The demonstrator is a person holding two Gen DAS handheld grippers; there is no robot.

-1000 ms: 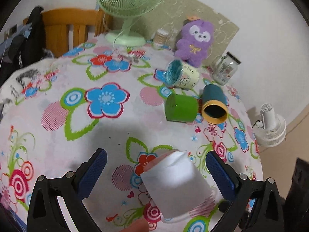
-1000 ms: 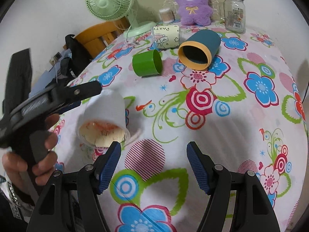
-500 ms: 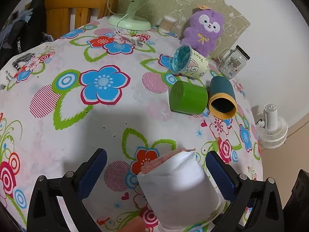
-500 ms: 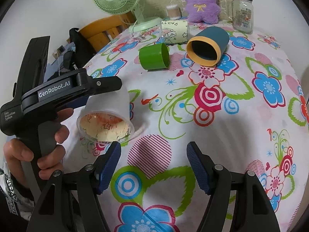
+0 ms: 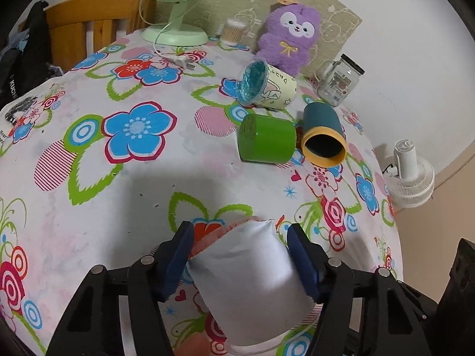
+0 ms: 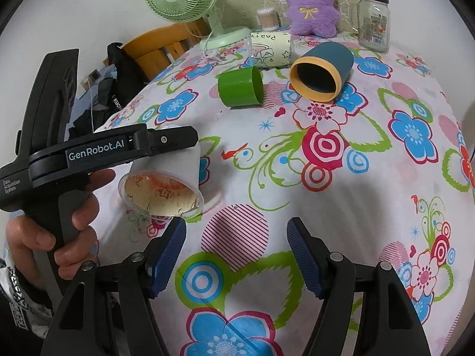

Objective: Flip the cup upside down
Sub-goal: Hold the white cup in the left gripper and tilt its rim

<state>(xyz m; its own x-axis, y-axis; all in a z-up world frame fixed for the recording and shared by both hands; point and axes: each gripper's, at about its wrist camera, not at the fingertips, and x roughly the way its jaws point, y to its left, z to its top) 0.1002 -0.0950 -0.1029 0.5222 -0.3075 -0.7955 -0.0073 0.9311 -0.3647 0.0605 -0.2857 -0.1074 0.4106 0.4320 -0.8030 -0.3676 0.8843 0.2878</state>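
A white paper cup (image 5: pixel 252 279) lies tilted on its side on the flowered tablecloth, its open mouth (image 6: pixel 160 192) toward the table's near edge. My left gripper (image 5: pixel 240 237) is shut on the cup, its blue pads pressing both sides. In the right wrist view the left gripper's black body (image 6: pixel 98 151) covers the cup's top. My right gripper (image 6: pixel 236 237) is open and empty, just right of the cup's mouth and low over the cloth.
A green cup (image 5: pixel 267 142), a teal cup with a yellow rim (image 5: pixel 322 133) and a printed party cup (image 5: pixel 267 86) lie on their sides farther back. A glass jar (image 5: pixel 338 80), purple plush (image 5: pixel 288 41) and green fan (image 5: pixel 175 34) stand behind them.
My left gripper's jaws have closed from wide open onto the white cup. Both views have shifted slightly toward the table; the right gripper stays open.
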